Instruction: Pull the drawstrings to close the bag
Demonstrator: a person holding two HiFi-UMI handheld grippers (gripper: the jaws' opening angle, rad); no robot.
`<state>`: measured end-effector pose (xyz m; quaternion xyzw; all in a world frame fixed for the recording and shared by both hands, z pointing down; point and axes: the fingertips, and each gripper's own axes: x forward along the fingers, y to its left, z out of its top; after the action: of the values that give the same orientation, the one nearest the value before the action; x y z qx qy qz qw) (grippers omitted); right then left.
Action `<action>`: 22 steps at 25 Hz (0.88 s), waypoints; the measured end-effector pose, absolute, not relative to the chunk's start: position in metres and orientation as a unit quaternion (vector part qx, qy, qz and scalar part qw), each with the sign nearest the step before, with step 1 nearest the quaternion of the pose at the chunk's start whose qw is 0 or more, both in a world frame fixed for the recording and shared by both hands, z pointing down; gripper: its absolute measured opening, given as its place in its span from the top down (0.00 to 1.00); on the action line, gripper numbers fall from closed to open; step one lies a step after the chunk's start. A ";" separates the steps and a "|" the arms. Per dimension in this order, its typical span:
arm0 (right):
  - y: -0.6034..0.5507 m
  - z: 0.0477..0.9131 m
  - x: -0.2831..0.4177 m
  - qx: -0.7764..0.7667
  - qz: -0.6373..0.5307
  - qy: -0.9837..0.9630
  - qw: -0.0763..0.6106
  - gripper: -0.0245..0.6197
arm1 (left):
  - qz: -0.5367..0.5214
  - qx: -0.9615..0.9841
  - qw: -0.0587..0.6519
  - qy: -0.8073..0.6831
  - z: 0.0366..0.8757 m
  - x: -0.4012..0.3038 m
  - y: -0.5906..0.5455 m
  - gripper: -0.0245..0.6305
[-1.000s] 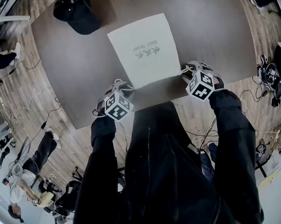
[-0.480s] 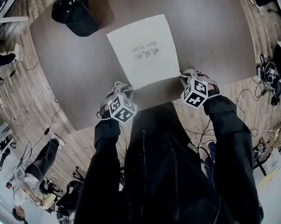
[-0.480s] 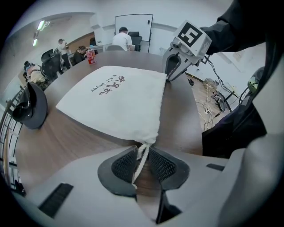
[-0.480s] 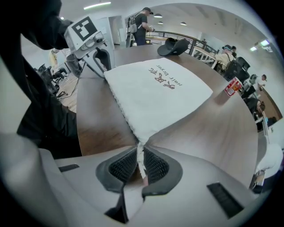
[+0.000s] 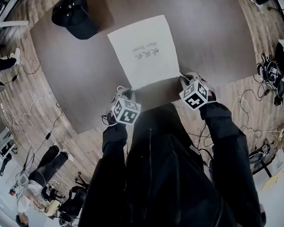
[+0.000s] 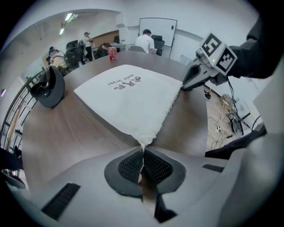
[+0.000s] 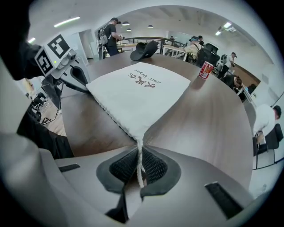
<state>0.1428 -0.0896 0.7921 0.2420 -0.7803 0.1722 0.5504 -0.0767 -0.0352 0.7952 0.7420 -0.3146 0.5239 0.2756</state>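
- Your white bag [image 5: 144, 52] carries the only print you can read: the English words "Hair Dryer" in small dark letters, near the middle of its face.
- Just beside those words on the bag runs one line of Chinese characters, too small to make out surely.
- The red can [image 6: 112, 53] beyond the bag's far edge bears pale lettering, too small to read.
- The cube [image 5: 126, 111] on your left gripper [image 5: 126, 91] and the one on your right gripper [image 5: 184, 78], at the bag's near corners, show black-and-white square patterns, no letters.
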 end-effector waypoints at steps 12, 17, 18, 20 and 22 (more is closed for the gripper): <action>-0.129 0.656 0.146 0.393 0.141 -0.795 0.439 0.89 | 0.414 0.703 0.282 -0.505 0.671 -0.107 -0.088 0.91; -0.149 0.578 0.142 0.460 0.113 -0.796 0.377 0.89 | 0.347 0.696 0.258 -0.573 0.593 -0.125 -0.113 0.91; -0.150 0.564 0.141 0.470 0.109 -0.796 0.365 0.89 | 0.334 0.694 0.254 -0.586 0.579 -0.129 -0.116 0.90; -0.151 0.541 0.141 0.489 0.106 -0.794 0.345 0.89 | 0.310 0.688 0.247 -0.608 0.554 -0.137 -0.122 0.90; -0.153 0.523 0.144 0.508 0.107 -0.789 0.328 0.89 | 0.290 0.683 0.240 -0.626 0.532 -0.143 -0.127 0.91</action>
<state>0.1440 -0.1526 0.5232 0.5078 -0.7895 0.1073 0.3277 -0.1426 -0.1271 0.5322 0.6833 -0.6257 0.2901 0.2396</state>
